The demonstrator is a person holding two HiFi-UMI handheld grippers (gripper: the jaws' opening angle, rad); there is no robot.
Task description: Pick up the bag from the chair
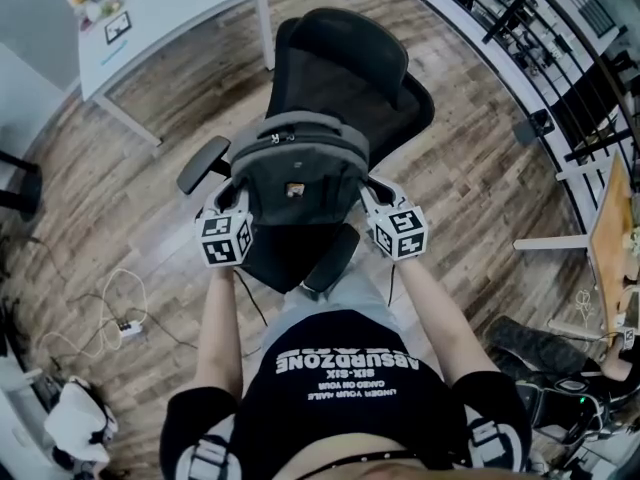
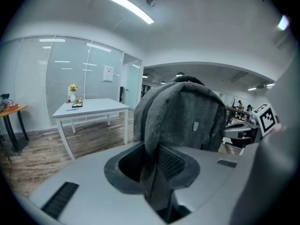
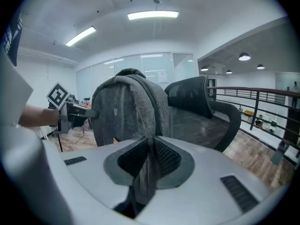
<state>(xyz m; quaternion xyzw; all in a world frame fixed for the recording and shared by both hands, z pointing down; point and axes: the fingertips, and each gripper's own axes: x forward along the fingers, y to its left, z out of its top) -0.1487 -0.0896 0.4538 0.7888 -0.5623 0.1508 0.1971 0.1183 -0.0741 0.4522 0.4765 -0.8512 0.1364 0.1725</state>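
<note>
A grey backpack [image 1: 298,163] hangs in the air just above the seat of a black mesh office chair [image 1: 345,78]. My left gripper [image 1: 238,190] is shut on the bag's left strap, and my right gripper [image 1: 366,190] is shut on its right strap. In the left gripper view grey strap fabric [image 2: 154,172] is pinched between the ribbed pads, with the bag's body [image 2: 183,114] beyond. The right gripper view shows the same: strap cloth [image 3: 147,168] clamped in the jaws, the bag [image 3: 126,109] to the left and the chair back [image 3: 197,104] behind it.
A white table [image 1: 160,8] stands at the back left on the wooden floor. A railing [image 1: 540,28] runs along the right side. Cables and a power strip [image 1: 125,328] lie on the floor at the left. A wooden desk edge [image 1: 612,238] is at the right.
</note>
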